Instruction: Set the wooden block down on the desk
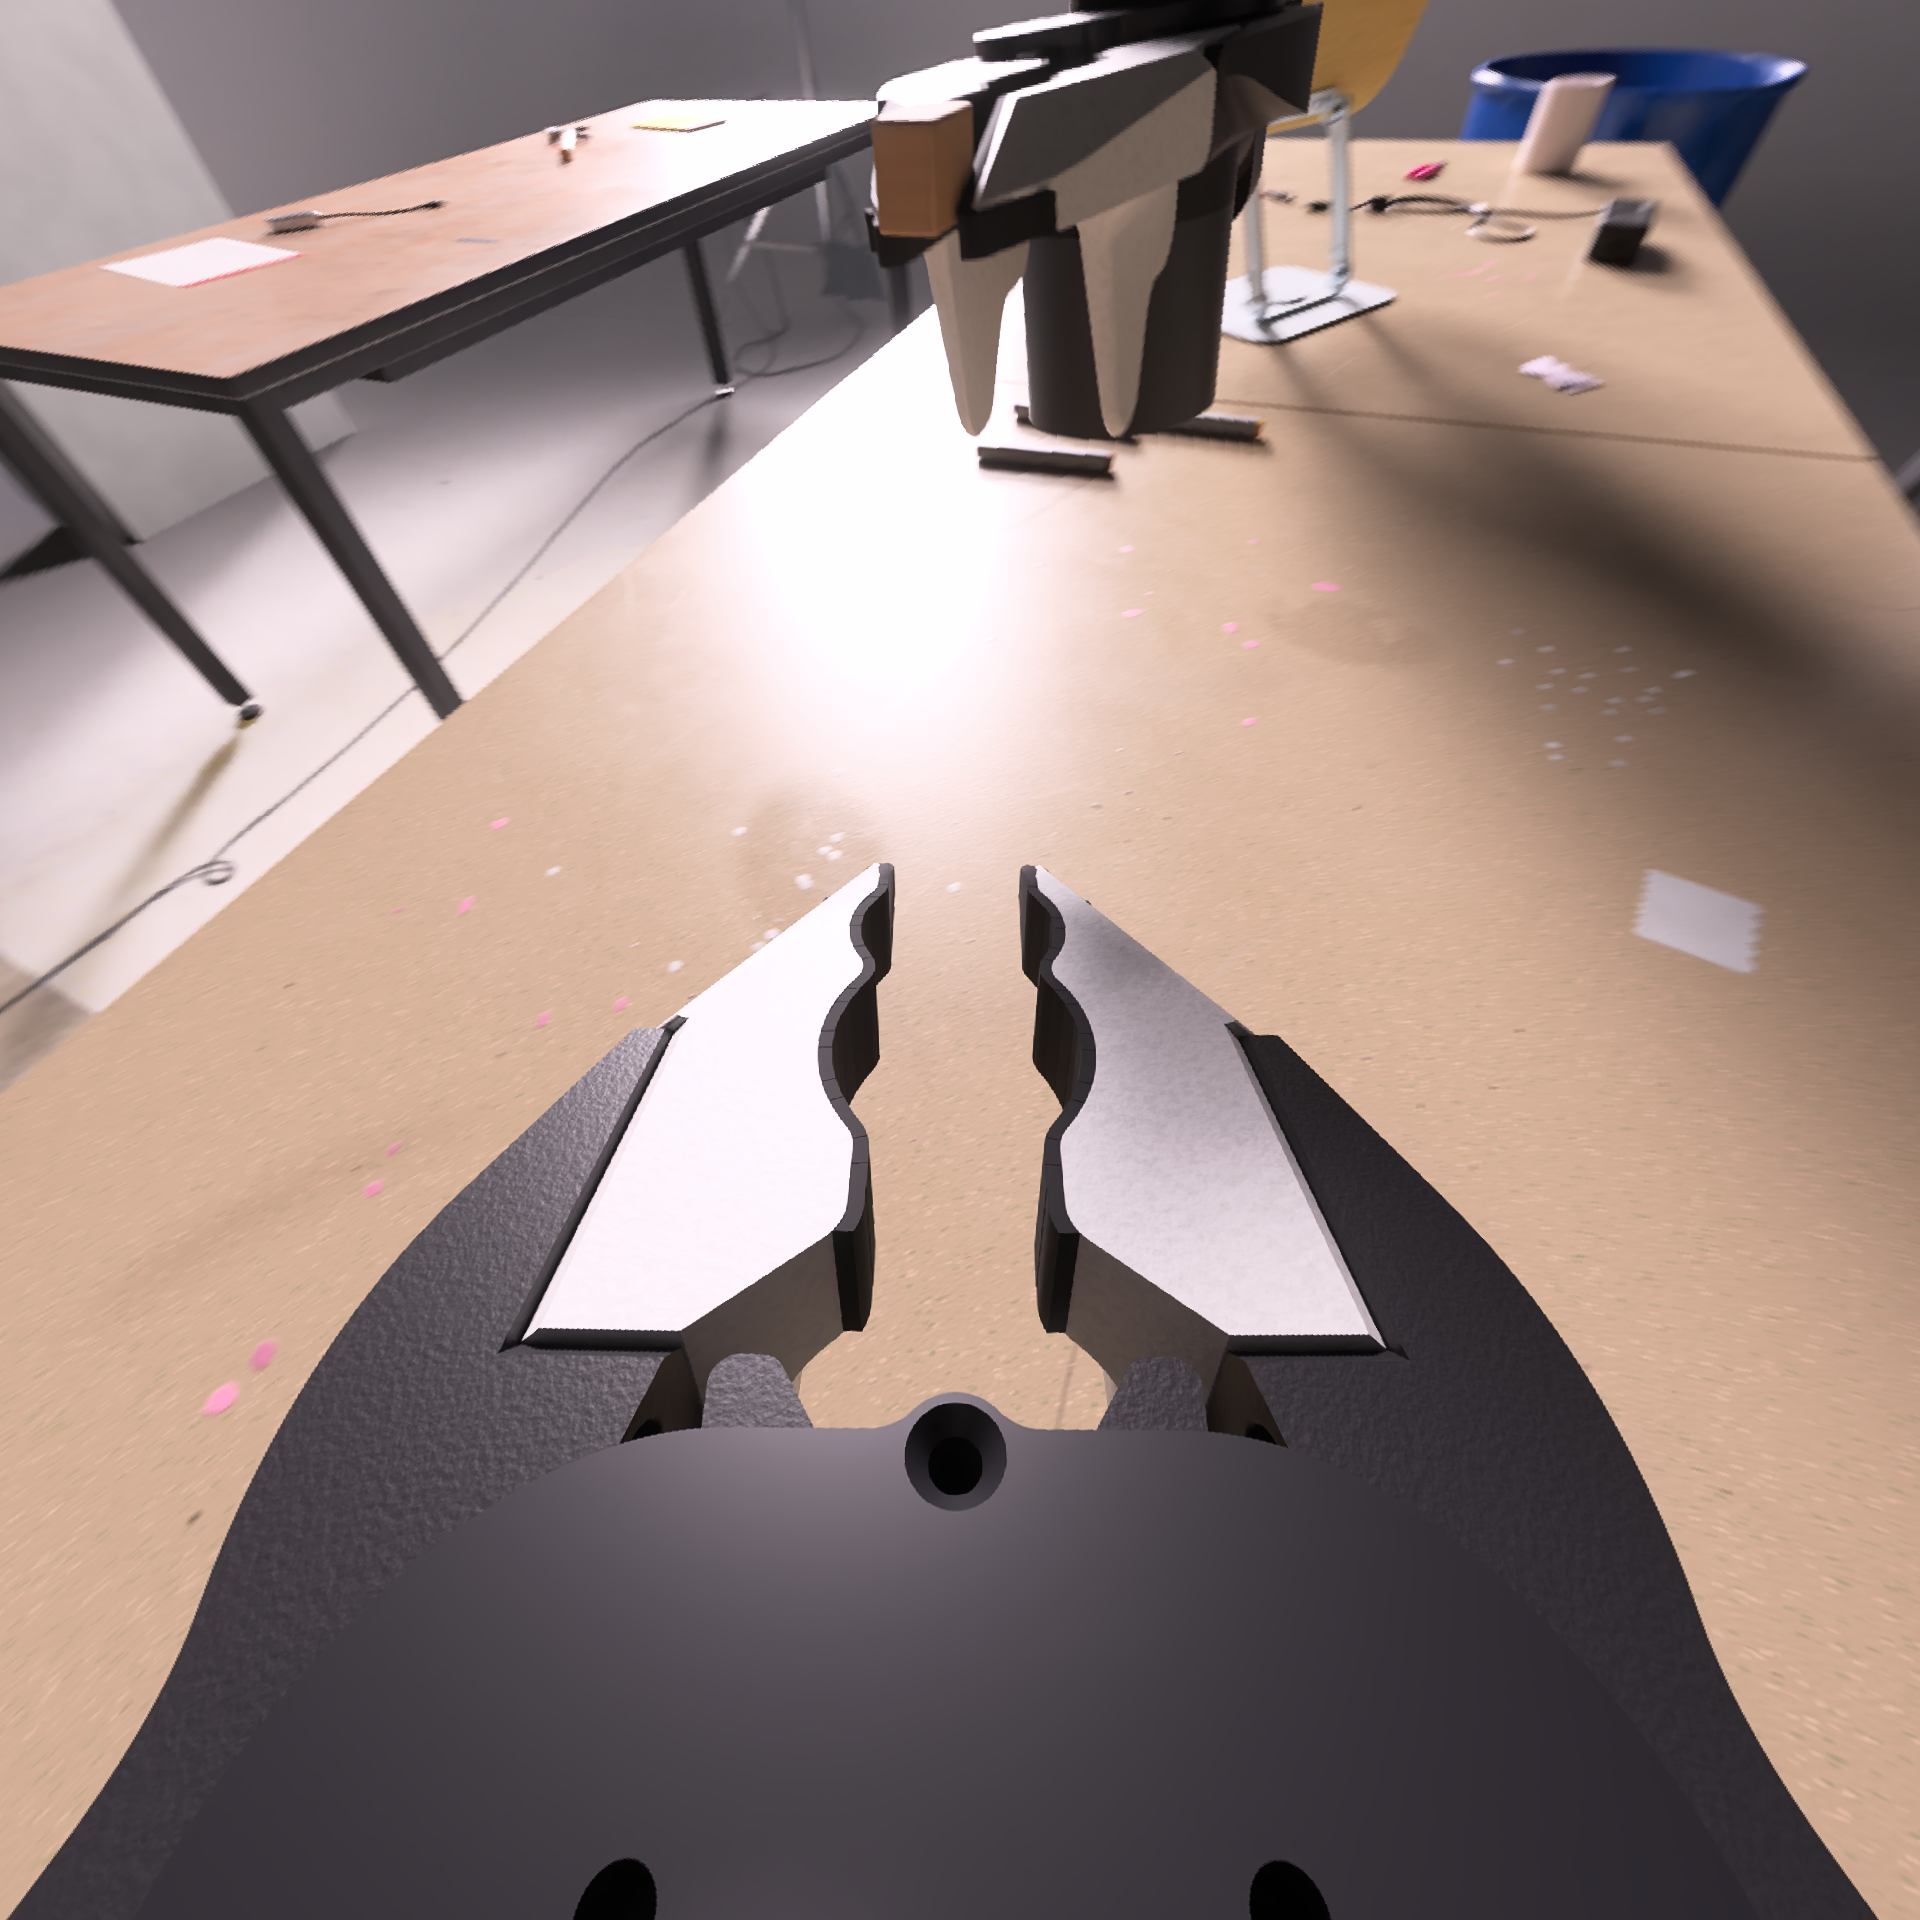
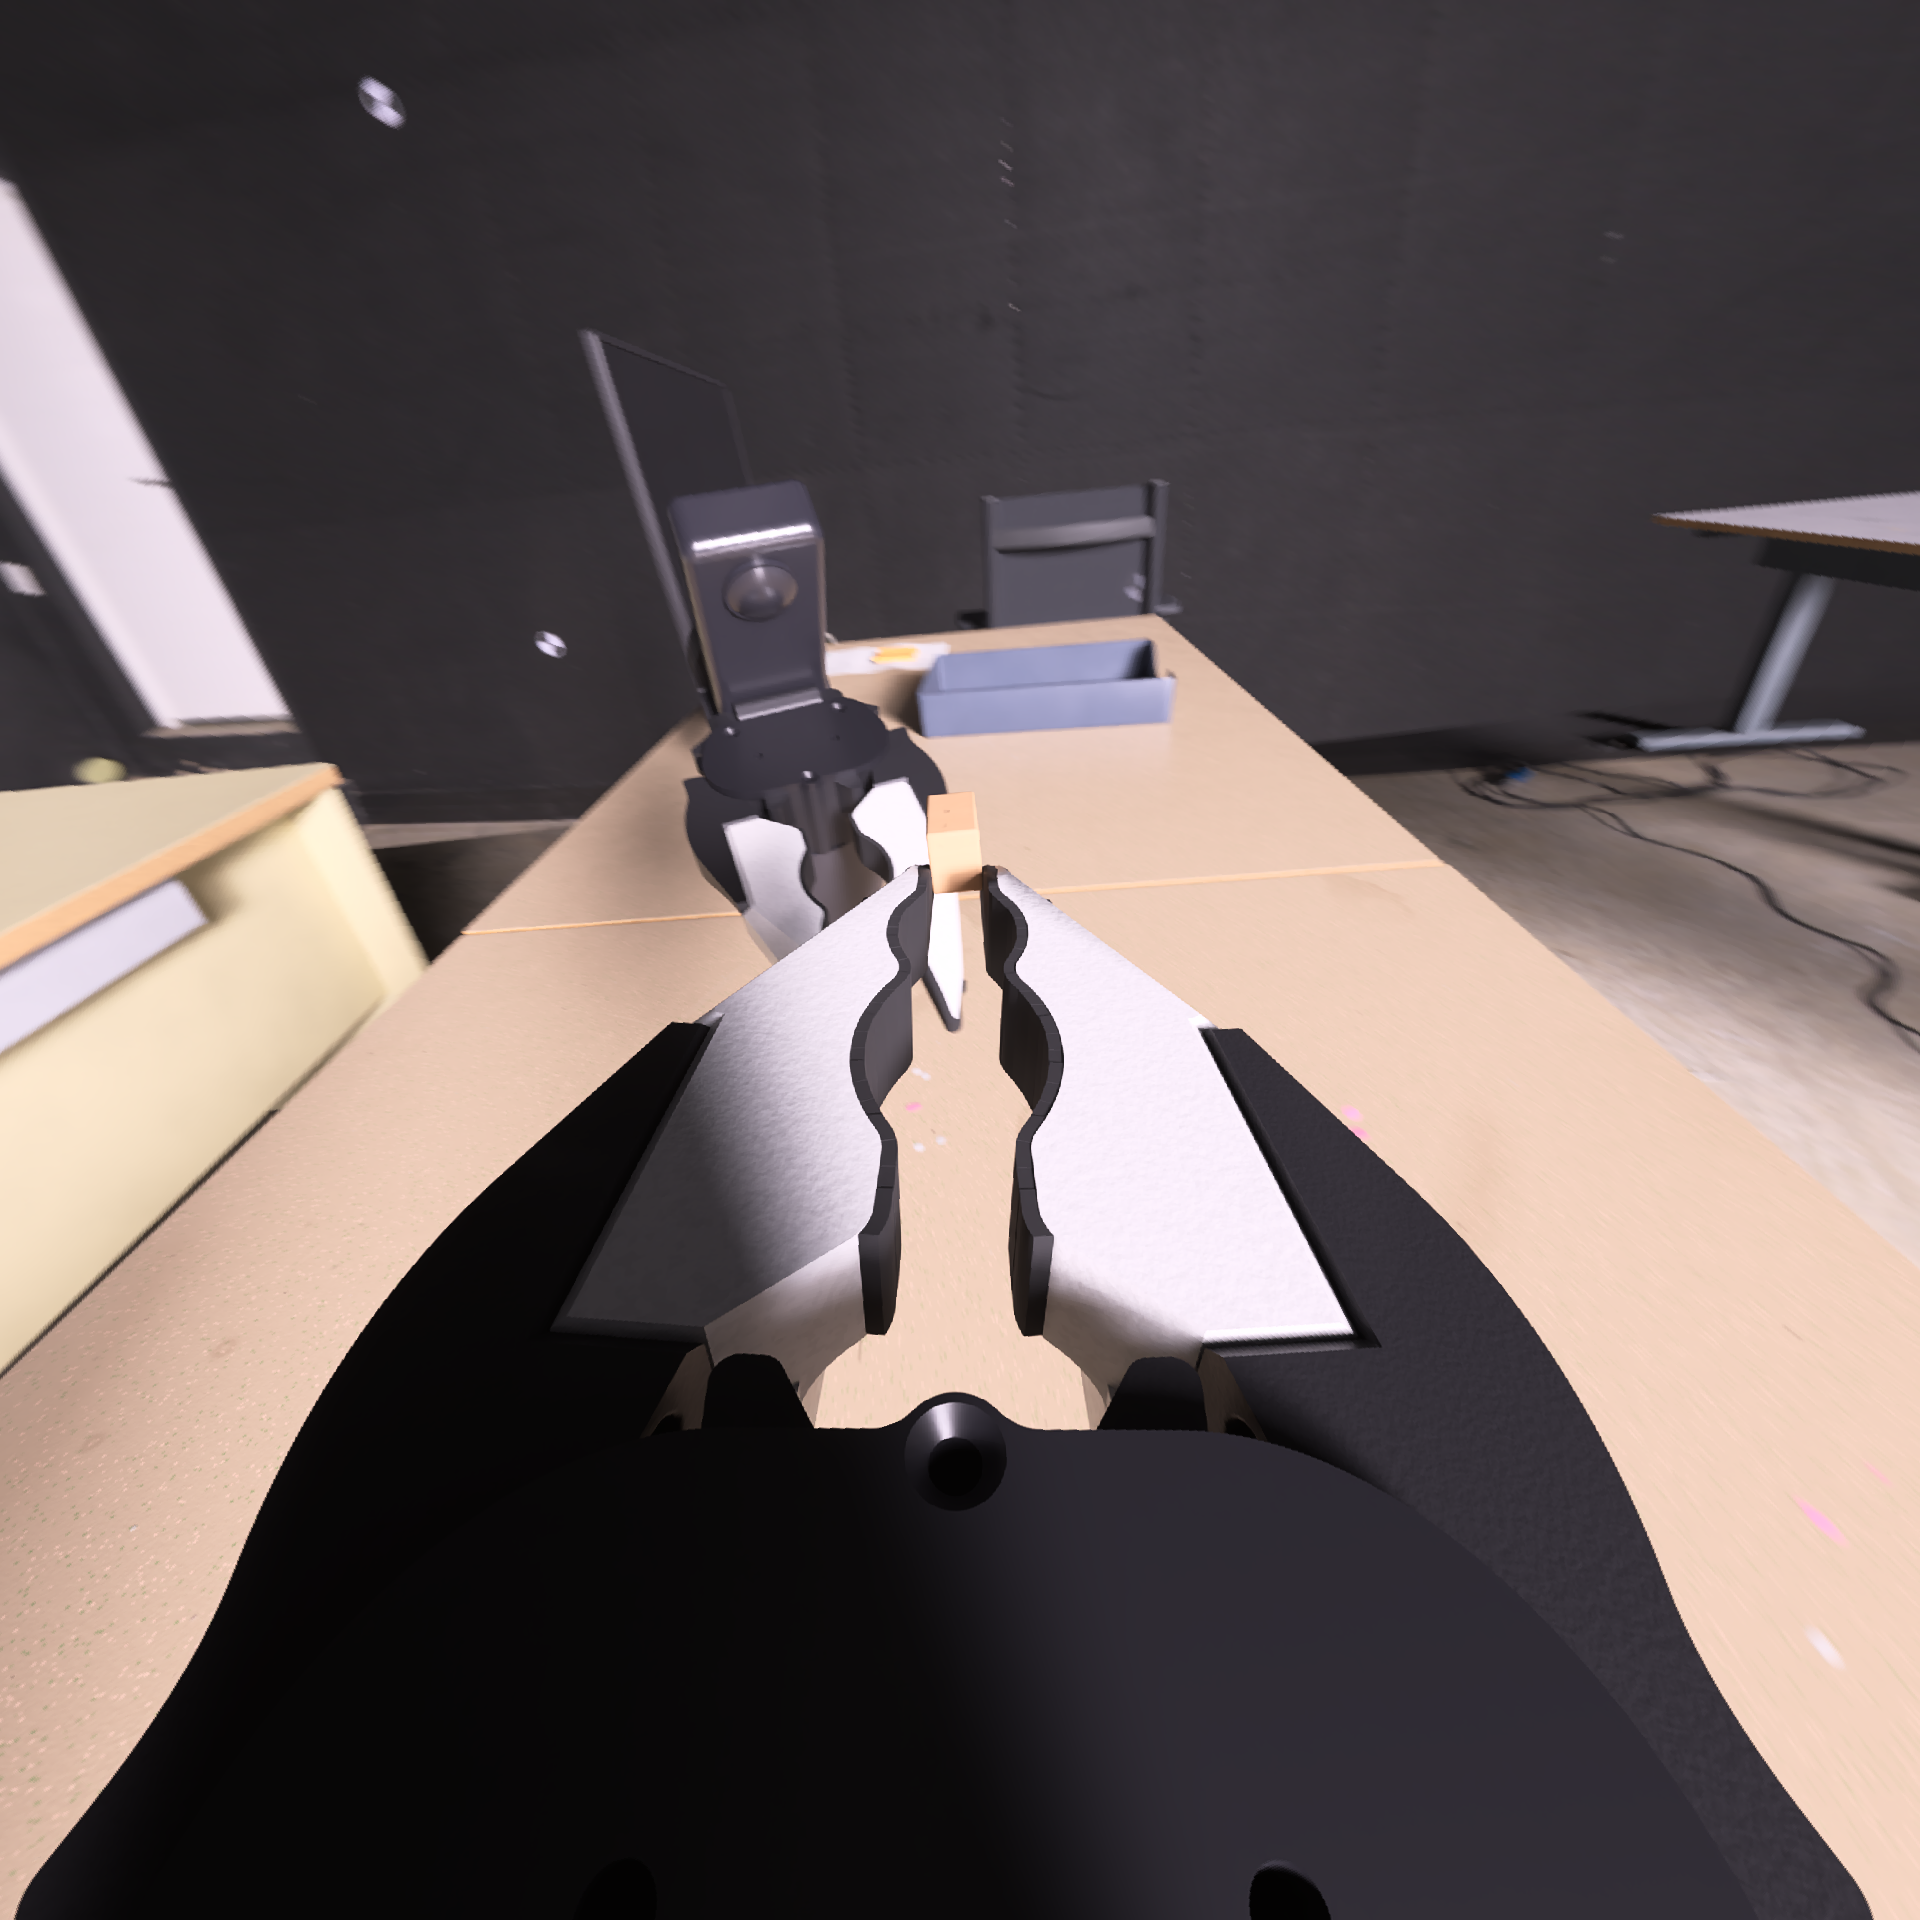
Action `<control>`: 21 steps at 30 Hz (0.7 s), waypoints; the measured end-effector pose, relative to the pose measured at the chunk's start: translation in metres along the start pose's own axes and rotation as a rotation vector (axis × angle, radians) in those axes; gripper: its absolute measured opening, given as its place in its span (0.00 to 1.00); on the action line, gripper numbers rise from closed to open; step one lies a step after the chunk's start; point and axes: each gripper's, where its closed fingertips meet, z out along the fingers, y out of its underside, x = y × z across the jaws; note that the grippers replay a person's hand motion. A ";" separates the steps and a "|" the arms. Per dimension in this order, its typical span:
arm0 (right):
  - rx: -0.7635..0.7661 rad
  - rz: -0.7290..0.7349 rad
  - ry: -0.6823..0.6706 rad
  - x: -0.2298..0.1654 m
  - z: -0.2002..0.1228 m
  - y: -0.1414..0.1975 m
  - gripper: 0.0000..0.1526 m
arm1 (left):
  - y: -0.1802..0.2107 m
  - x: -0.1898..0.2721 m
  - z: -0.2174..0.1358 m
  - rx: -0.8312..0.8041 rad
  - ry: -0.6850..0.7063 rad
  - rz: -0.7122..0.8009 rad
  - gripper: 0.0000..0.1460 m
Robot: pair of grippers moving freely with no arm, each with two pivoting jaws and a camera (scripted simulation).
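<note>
Wooden block (image 2: 954, 842) pinched at right gripper (image 2: 956, 885) fingertips above desk (image 2: 1299, 1039); left gripper (image 1: 956, 883) fingers spread apart.

Tan wooden block (image 2: 954, 854), beige pink-flecked desk (image 1: 1143, 727), blue bin (image 1: 1662, 94).

**No legible writing in either view**

Neither wrist view offers any text, brand, number or sign that can be read. The white sheet (image 1: 200, 260) and the yellow note (image 1: 677, 126) on the far table (image 1: 436, 260) appear blank or too blurred to show any marks.
</note>
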 end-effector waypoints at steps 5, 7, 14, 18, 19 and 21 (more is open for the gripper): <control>-0.134 0.003 0.201 -0.007 -0.051 -0.011 0.06 | -0.011 0.017 -0.001 0.027 0.067 -0.002 0.15; -0.230 0.030 0.298 -0.008 -0.083 -0.006 0.06 | -0.014 0.020 -0.003 0.027 0.073 0.006 0.15; -0.508 0.278 0.699 0.009 -0.235 0.038 0.06 | -0.027 0.019 -0.014 0.085 0.055 0.003 0.13; -0.643 0.496 0.939 0.027 -0.313 0.083 0.06 | -0.029 0.020 -0.015 0.090 0.059 -0.001 0.13; -0.655 0.549 0.969 0.030 -0.327 0.095 0.06 | -0.029 0.020 -0.015 0.087 0.059 0.001 0.13; -0.705 0.633 1.028 0.036 -0.350 0.117 0.06 | -0.027 0.020 -0.013 0.075 0.061 0.003 0.13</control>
